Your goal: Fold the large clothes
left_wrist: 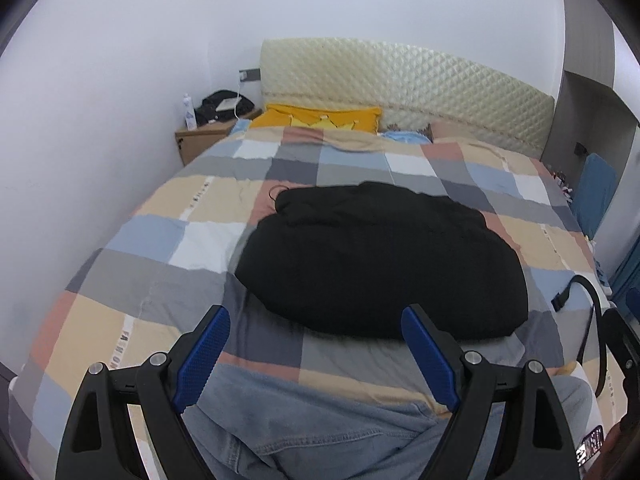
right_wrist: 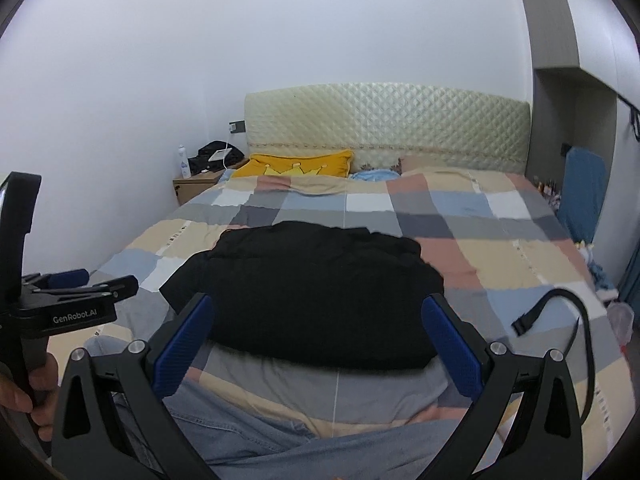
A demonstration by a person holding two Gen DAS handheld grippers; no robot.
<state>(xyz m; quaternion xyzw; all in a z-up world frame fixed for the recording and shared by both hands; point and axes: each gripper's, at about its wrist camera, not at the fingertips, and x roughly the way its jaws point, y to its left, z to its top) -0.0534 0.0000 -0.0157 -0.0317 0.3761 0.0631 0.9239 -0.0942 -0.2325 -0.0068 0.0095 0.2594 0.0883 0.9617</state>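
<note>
While both tools hang over the near end of the bed, the black fabric garment (left_wrist: 380, 256), a soft, rumpled, partly gathered bundle, lies on the checked patchwork quilt (left_wrist: 168, 236) in beige, grey, blue and pink, straight ahead of both sets of jaws and a little beyond them. The left gripper (left_wrist: 316, 344) has its blue-padded jaws spread wide with nothing between them; the right gripper (right_wrist: 318, 334) likewise stands spread and empty, with only bedding and the garment's near edge showing in the gap.

The garment's long axis runs across the bed, side to side as the cameras look, so its near hem faces the person. In the left wrist view the bundle sits right of centre, reaching past the right-hand finger; in the right wrist view it fills the gap between the fingers almost evenly. I judge the right tool the better lined up with the middle of the cloth, and the left nearer its left end, where a flap (right_wrist: 180, 284) juts out.

Pale blue denim (left_wrist: 320, 432), probably the person's leg, lies at the bed's edge under both tools. A loose black strap (right_wrist: 560, 308) dangles at the right, clear of the garment.
</note>
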